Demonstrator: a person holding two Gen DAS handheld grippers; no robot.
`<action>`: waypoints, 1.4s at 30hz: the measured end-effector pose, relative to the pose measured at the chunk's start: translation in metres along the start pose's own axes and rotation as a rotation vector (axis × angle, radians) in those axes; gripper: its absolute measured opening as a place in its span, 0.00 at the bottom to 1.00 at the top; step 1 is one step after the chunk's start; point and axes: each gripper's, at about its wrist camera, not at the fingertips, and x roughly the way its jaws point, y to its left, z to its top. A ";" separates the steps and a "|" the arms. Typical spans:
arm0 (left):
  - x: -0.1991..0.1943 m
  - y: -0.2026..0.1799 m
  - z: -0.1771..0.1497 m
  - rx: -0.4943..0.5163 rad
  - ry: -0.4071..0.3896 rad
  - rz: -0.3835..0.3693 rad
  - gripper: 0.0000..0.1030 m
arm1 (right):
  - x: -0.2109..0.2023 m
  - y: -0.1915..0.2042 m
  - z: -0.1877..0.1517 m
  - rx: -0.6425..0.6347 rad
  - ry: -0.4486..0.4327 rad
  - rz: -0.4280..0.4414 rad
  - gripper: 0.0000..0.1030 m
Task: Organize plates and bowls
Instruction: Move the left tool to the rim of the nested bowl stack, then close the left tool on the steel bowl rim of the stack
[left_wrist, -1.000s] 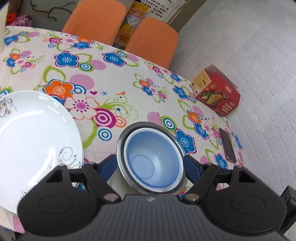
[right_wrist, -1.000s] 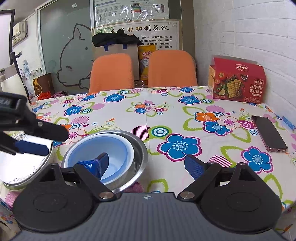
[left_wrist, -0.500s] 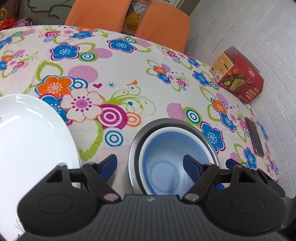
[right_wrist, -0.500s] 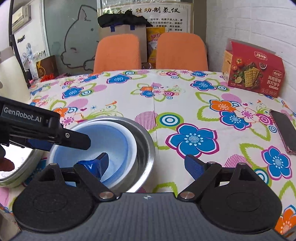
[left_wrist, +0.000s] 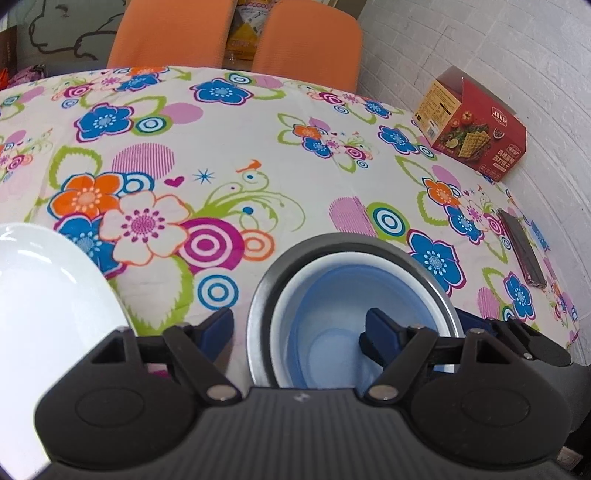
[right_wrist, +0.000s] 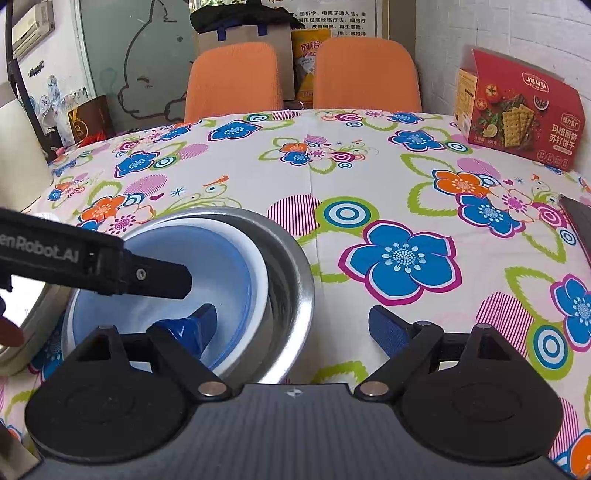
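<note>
blue bowl (left_wrist: 332, 314) with a white rim sits nested inside a steel bowl (left_wrist: 264, 295) at the lower centre of the left wrist view, on a flowered tablecloth (left_wrist: 258, 155). the left gripper (left_wrist: 301, 330) fills the bottom of the frame with its jaws spread wide; one blue pad is outside the steel bowl on the left, the other is down inside the blue bowl on the right, and neither clearly presses on anything. a white plate (left_wrist: 48, 314) lies at the lower left edge, just beside the gripper. a red cracker box (left_wrist: 476, 129) stands at the upper right near a white brick wall, a dark phone (left_wrist: 521, 251) lies flat at the right edge of the table, and two orange chairs (left_wrist: 306, 37) show at the top. in the right wrist view the same nested bowls sit at the lower left, the blue bowl (right_wrist: 221, 266) inside the steel bowl (right_wrist: 291, 280). the right gripper (right_wrist: 291, 326) is wide open across the near wall of both bowls: its left pad rests inside the blue bowl, its right pad is over the cloth outside the steel rim. the black finger of the left gripper (right_wrist: 147, 275) reaches in from the left edge over the blue bowl. the cracker box (right_wrist: 517, 110) is at the upper right.
</note>
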 end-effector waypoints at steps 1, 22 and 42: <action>0.002 0.000 0.001 0.013 0.003 0.008 0.76 | 0.000 0.000 0.000 0.002 -0.002 0.000 0.74; 0.006 -0.019 0.005 0.292 -0.012 -0.066 0.77 | 0.003 0.002 0.002 0.004 0.001 -0.008 0.77; 0.003 0.012 0.003 0.249 0.069 -0.074 0.76 | -0.003 0.012 0.001 -0.050 -0.024 -0.009 0.77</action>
